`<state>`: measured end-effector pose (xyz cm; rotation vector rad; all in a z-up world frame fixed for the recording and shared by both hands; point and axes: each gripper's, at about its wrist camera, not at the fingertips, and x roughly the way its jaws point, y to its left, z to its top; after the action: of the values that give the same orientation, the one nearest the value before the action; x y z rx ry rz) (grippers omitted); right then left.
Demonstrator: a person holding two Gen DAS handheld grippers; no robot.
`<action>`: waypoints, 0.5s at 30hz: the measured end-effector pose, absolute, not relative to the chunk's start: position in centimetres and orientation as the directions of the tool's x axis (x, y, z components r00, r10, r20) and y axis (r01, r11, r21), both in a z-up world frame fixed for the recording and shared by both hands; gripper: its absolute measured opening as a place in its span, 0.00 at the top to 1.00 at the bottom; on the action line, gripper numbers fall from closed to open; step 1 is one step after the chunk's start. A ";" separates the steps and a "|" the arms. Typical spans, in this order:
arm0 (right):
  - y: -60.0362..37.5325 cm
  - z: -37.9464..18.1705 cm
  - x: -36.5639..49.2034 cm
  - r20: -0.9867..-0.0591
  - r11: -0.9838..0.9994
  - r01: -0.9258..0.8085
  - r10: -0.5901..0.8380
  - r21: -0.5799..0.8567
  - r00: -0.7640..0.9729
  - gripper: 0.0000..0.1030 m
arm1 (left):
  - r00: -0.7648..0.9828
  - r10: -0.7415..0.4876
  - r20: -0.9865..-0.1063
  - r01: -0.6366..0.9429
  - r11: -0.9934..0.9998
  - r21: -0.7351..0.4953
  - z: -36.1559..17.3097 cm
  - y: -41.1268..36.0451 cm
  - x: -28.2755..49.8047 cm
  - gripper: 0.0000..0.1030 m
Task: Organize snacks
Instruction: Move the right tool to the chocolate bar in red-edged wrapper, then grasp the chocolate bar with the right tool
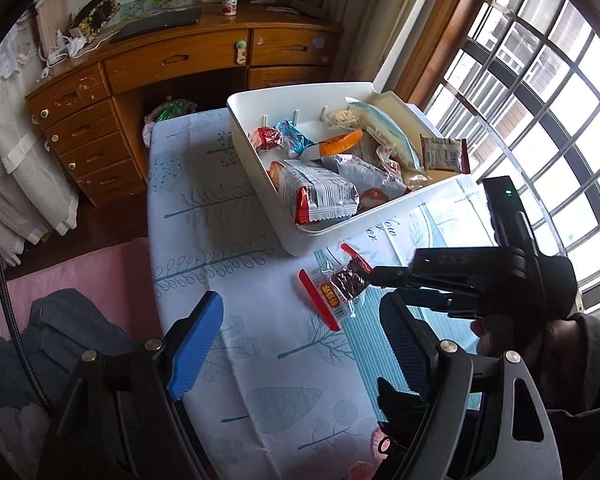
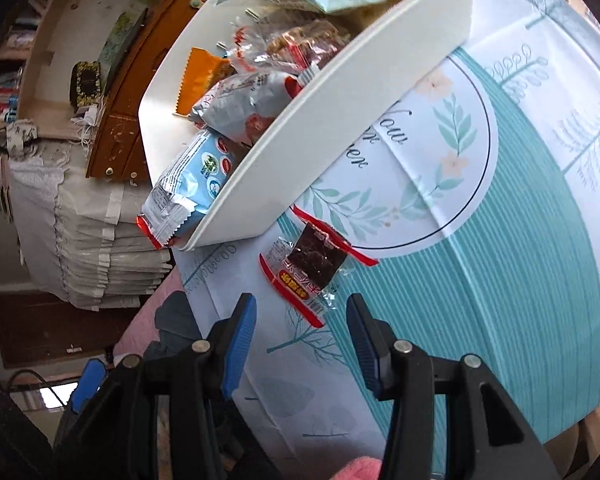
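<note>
A small clear snack packet with red edges and a dark bar inside point(image 1: 340, 290) lies on the tablecloth just in front of a white bin point(image 1: 328, 230). The bin holds several snack packs, among them a silver and red bag point(image 1: 320, 196). My left gripper point(image 1: 300, 344) is open and empty, near the table's front. My right gripper point(image 2: 300, 344) is open, its blue fingertips point(image 2: 242, 338) just short of the packet point(image 2: 312, 266), not touching it. The right gripper also shows in the left wrist view point(image 1: 384, 276), at the packet's right edge. The bin point(image 2: 284, 140) sits beyond.
The table is covered by a white and teal leaf-print cloth point(image 1: 220, 216). A wooden desk with drawers point(image 1: 140, 76) stands behind, a barred window point(image 1: 540, 100) at right. Pink bedding with dark clothing point(image 1: 72, 320) lies at the table's left.
</note>
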<state>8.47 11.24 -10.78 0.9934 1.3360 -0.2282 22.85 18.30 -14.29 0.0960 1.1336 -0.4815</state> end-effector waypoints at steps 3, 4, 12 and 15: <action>11.8 -12.1 8.8 -0.872 0.535 0.704 0.409 0.467 0.268 0.54 | 0.321 -0.325 -0.890 0.433 0.886 -0.167 -14.6 18.3 23.2 0.23; 11.9 -12.5 9.0 -0.874 0.524 0.716 0.410 0.460 0.262 0.51 | 0.316 -0.327 -0.891 0.438 0.883 -0.168 -14.7 18.3 23.3 0.23; 12.3 -14.5 10.8 -0.914 0.496 0.787 0.350 0.368 0.207 0.36 | 0.293 -0.320 -0.901 0.455 0.875 -0.163 -15.6 18.7 23.7 0.23; 12.5 -15.2 11.9 -0.928 0.499 0.801 0.326 0.331 0.180 0.36 | 0.287 -0.311 -0.906 0.438 0.884 -0.164 -16.0 19.1 23.9 0.23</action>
<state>11.92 12.50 -15.17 1.0644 1.4070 -0.4455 23.89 19.10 -16.02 0.1240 1.1779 -0.5018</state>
